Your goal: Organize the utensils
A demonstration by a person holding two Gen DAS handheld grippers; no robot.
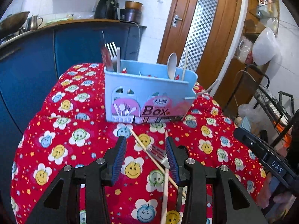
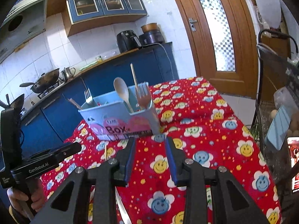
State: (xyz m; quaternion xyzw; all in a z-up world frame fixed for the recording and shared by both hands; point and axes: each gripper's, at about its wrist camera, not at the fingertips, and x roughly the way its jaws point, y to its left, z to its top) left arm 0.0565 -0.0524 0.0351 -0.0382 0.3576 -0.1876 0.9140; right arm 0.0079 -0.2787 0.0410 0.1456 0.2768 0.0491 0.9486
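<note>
Both grippers' fingers stand apart with nothing between the pads. Left gripper point(image 1: 145, 155) hovers low over the red flowered cloth point(image 1: 56, 130), its jaws spread; a metal fork point(image 1: 158, 155) lies on the cloth just inside the right-hand pad point(image 1: 172, 160), and whether the two touch I cannot tell. Two chopsticks point(image 1: 164, 186) lie crossed under the fork. Beyond them the blue box point(image 1: 145, 95) sits upright on the cloth: a fork point(image 1: 112, 52) and a red-handled utensil stand in its left end, a spoon point(image 1: 172, 65) and a stick at its right end.

From the right wrist, the left gripper's black body shows at far left, a hand point(image 2: 28, 196) wrapped round its handle. Then comes the box point(image 2: 119, 117), holding a metal fork, a wooden spoon point(image 2: 121, 89) and a wooden fork point(image 2: 143, 97). Right gripper point(image 2: 150, 158) hangs above bare cloth nearer the camera, jaws parted and empty. A shiny blade point(image 2: 122, 211) lies on the cloth beneath its left finger.
</note>
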